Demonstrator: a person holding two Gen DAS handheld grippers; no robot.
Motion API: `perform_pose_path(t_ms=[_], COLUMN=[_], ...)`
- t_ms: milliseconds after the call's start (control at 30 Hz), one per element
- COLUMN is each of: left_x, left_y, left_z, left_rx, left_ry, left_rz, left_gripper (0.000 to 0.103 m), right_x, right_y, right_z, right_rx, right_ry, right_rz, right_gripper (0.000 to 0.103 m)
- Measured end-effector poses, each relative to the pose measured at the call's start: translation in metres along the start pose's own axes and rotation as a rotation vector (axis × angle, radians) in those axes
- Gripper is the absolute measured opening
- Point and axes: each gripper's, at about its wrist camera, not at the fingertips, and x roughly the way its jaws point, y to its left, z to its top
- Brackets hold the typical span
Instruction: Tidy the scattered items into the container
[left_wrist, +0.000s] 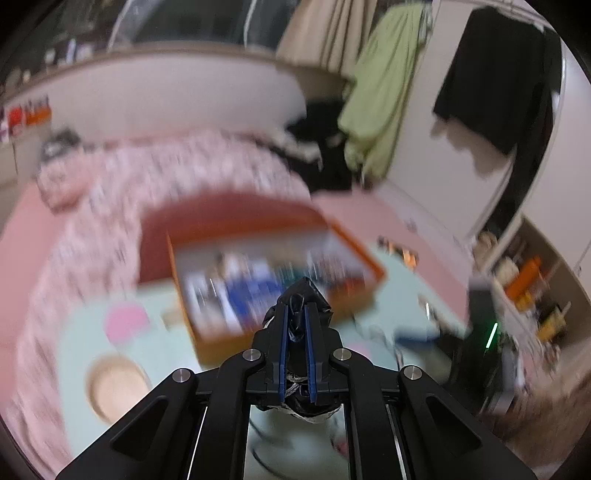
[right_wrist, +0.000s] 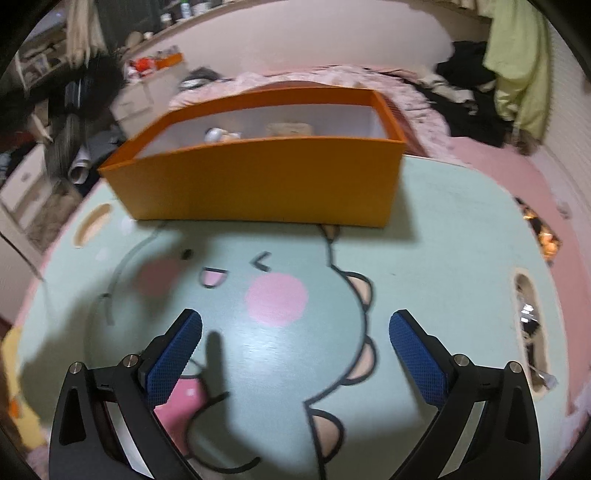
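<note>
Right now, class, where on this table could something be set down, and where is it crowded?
Bare: the table between the orange box and the open right gripper. Crowded: inside the box, already full of items. The left gripper holds a black bag.

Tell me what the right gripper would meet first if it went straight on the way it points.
Probably the front wall of the orange cardboard box. The right gripper, jaws open and empty, hovers over the mint-green cartoon-print table; depth is uncertain.
</note>
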Motion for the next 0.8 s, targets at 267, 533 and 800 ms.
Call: perform_pose_path(t_ms=[267,533,800], left_x=[0.037,0.023,0.019], left_y=[-0.008,-0.004,0.014], left_z=[-0.05,-0.052,-0.051], left_rx=[-0.125,-0.106,-0.132], left_ry=[-0.026,-0.075,-0.103], left_rz=[0.18,0.215,0.193], left_gripper=[0.073,0.081,0.081], right_x=[-0.025,0.075,0.141], right_y=[0.003,0.046,0.056], right_z=[0.084,0.17,0.178], right_rx=[-0.019,-0.033,-0.061], right_ry=[-0.136,0.131,0.346], right_rz=[0.149,0.176,0.069], right_gripper=[0.086,0.063,0.041])
